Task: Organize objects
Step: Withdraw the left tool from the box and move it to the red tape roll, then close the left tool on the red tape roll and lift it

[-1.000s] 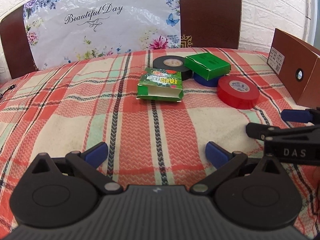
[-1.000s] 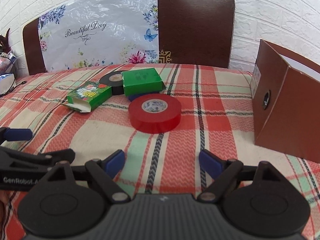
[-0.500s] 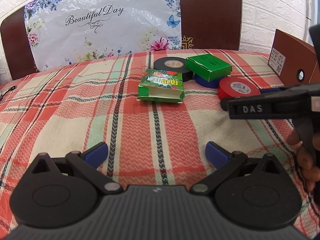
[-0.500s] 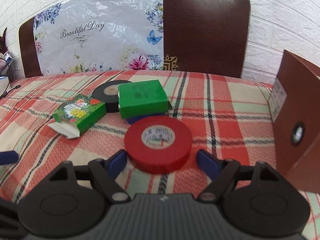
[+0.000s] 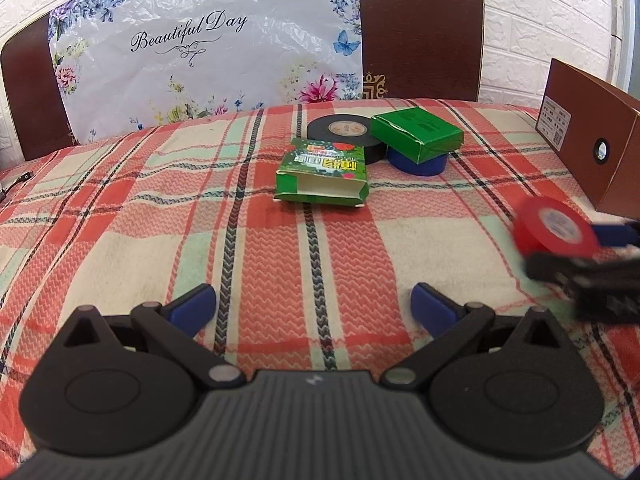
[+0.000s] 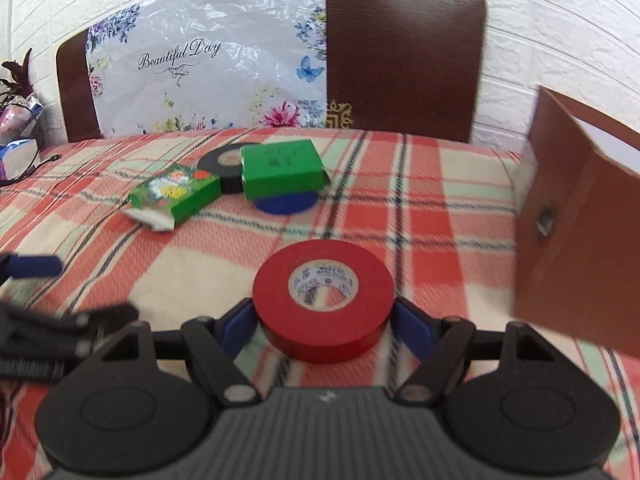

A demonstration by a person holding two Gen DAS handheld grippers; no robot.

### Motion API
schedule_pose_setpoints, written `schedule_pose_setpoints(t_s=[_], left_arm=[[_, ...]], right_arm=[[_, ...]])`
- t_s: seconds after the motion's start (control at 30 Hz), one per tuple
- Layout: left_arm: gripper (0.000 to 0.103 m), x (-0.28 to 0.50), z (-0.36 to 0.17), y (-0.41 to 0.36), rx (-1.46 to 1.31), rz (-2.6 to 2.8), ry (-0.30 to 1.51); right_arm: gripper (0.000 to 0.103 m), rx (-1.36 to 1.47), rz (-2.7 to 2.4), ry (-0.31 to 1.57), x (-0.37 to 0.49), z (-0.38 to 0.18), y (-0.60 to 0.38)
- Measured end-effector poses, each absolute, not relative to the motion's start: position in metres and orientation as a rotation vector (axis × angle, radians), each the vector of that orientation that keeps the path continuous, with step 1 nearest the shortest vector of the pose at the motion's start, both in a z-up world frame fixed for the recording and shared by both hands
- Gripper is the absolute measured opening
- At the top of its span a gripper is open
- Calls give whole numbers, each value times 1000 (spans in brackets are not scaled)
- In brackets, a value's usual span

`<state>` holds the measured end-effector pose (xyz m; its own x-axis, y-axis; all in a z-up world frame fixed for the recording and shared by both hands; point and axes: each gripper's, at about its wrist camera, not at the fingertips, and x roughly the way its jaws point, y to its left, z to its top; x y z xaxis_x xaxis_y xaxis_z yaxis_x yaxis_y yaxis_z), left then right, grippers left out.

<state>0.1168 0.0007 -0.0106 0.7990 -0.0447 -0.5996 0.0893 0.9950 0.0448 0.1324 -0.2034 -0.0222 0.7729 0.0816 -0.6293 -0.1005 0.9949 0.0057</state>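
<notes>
White brick wall and a dark wooden headboard draped with a flowered plastic sheet stand behind a bed spread with a red, cream and green plaid blanket.

Taking the brown cardboard box on the right as the landmark, everything else lies to its left. Farthest from it is the left gripper, hovering over bare blanket with its jaws spread wide and nothing between them. Nearer the box, toward the headboard, lies a printed green carton on its side, one end flap open; what is inside it cannot be seen. Just behind that carton sits a black tape roll. Closer still to the box, a plain green carton, closed, rests tilted on top of a blue tape roll.

Nearest the box on the front side is the right gripper, with its blue pads pressed against either side of a red tape roll, which it grips flat. The roll appears raised just off the blanket and remains outside the box. The box's side wall has a round hole, and its contents are hidden.
</notes>
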Motion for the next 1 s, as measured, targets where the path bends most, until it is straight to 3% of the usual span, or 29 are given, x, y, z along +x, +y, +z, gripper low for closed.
schedule_pose_setpoints(t_s=[0.37,0.47,0.7,0.8,0.87,0.97,1.0], left_arm=[[103,119,-8,-2,87,-58,657],[102,117,2,-8,69,-54,715],[81,78,35,-64,43,-448,793],[68,71,36,-94,51,-572,851],[53,75,27,-109,59,-590,921],[50,79,18,-115,38,-564,959],[47,77,18,-118,56,-560,956]], right_arm=[[77,-39,70,668,8,-18,-216],[83,-48,64,670,4,-18,-217],[84,-46,73,655,0,-21,-219],[84,-46,80,647,-1,-22,-220],[84,-51,83,646,-1,-21,-220],[82,-63,92,647,0,-22,-219],[76,-70,99,642,0,-22,-218]])
